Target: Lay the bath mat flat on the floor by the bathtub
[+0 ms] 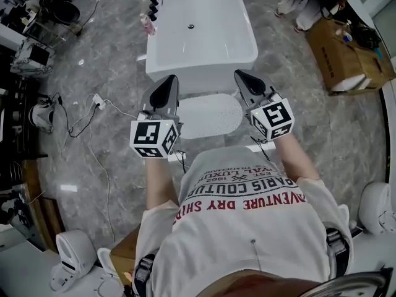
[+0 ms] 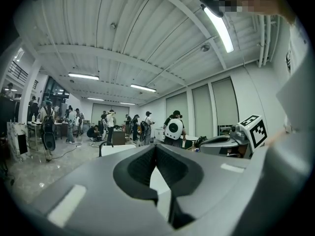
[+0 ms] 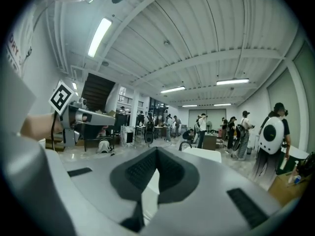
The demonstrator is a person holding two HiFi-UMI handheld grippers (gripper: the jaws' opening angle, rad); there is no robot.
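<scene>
The white bath mat (image 1: 209, 115) lies flat on the grey marble floor, right against the near end of the white bathtub (image 1: 201, 33). My left gripper (image 1: 167, 84) hangs in the air above the mat's left edge, jaws shut and holding nothing. Over the mat's right edge my right gripper (image 1: 242, 77) is also shut and empty. In the left gripper view the jaws (image 2: 155, 150) meet at the tip and point level into the room, with the tub's rim (image 2: 118, 150) beyond. The right gripper view shows its jaws (image 3: 156, 154) together too, the tub (image 3: 205, 154) ahead.
Cables and a power strip (image 1: 98, 101) trail over the floor left of the tub. A cardboard box (image 1: 346, 54) stands at the right, with a person's legs (image 1: 300, 8) near it. Equipment crowds the left wall (image 1: 28, 48). Several people stand far across the room (image 2: 108, 124).
</scene>
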